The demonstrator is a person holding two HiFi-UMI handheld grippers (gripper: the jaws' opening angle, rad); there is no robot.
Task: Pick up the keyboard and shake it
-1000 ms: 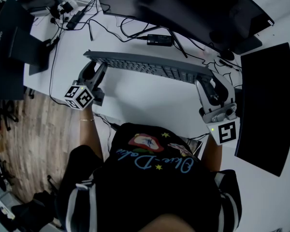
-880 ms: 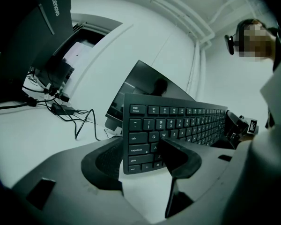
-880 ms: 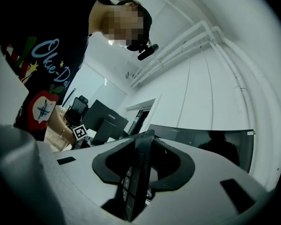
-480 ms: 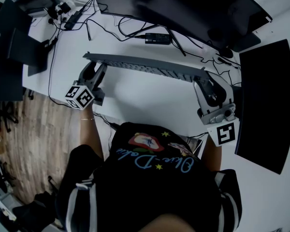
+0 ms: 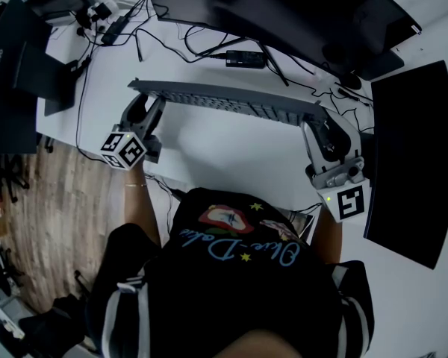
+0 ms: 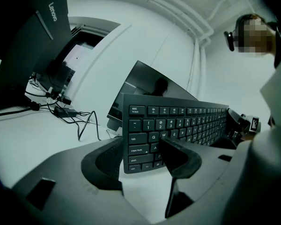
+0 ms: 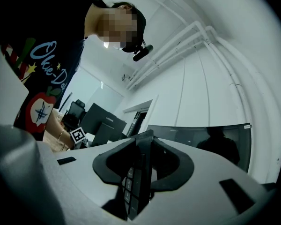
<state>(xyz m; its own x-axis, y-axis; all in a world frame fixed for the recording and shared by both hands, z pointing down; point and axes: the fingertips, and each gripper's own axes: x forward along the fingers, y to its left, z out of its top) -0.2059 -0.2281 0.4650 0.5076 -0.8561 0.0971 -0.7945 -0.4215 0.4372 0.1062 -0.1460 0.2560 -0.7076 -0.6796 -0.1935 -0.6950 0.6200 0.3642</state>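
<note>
A dark grey keyboard (image 5: 224, 101) hangs above the white desk (image 5: 224, 151), tilted so I see mostly its long edge in the head view. My left gripper (image 5: 144, 109) is shut on its left end; in the left gripper view the keys (image 6: 182, 123) run away from the jaws of the left gripper (image 6: 140, 150), one pad over the lower left keys. My right gripper (image 5: 321, 127) is shut on the right end. In the right gripper view the keyboard (image 7: 139, 172) stands edge-on, pinched between the pads of the right gripper (image 7: 143, 161).
A wide curved monitor (image 5: 299, 13) stands behind the keyboard. A black flat panel (image 5: 414, 162) lies at the desk's right. A dark Lenovo laptop (image 5: 19, 58) stands at the left, with cables and a power adapter (image 5: 246, 60) behind. The desk's left edge drops to a wooden floor (image 5: 52, 215).
The keyboard has rocked in both grippers: its key face showed more a second ago, turned nearly edge-on half a second ago, and now shows a little more again. Both grips hold.
</note>
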